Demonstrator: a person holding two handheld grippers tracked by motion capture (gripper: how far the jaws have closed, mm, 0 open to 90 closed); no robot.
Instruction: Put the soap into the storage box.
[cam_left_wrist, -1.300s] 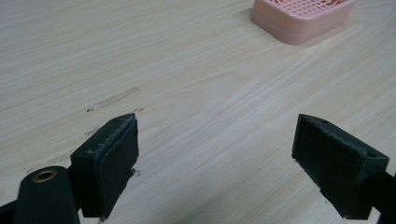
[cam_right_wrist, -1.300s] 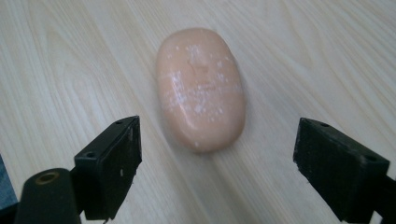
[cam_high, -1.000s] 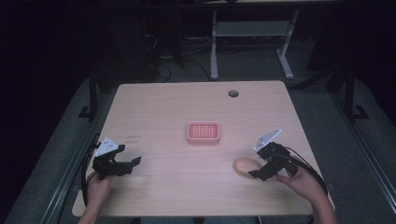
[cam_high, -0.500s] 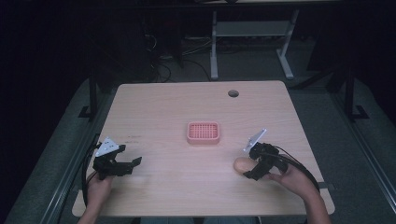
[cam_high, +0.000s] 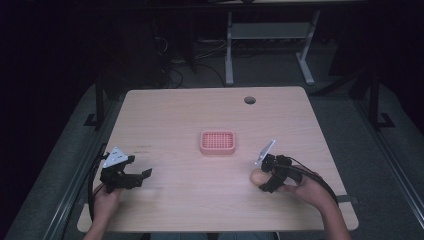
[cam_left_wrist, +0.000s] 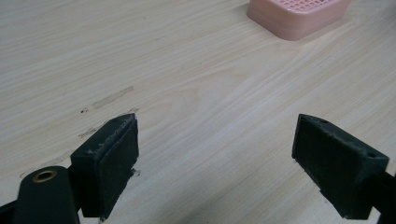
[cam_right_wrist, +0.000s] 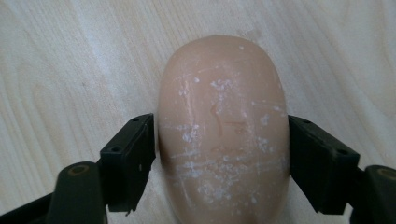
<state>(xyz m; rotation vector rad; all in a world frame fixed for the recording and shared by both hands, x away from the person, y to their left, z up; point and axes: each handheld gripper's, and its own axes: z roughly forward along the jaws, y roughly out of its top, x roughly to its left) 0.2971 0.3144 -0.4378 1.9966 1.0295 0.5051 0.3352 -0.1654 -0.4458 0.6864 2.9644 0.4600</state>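
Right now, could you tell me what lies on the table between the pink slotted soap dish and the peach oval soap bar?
Nothing: in the high view, only bare light wood tabletop separates the pink slotted soap dish from the peach oval soap bar.

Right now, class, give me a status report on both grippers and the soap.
Right gripper jaws just closing, pads against soap bar on table. Left gripper open, idle. Pink soap dish apart; path clear.

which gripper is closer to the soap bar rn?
Right. The right gripper has its jaws on both sides of the soap bar, pads against it. The left gripper sits open at the table's opposite side, far from it.
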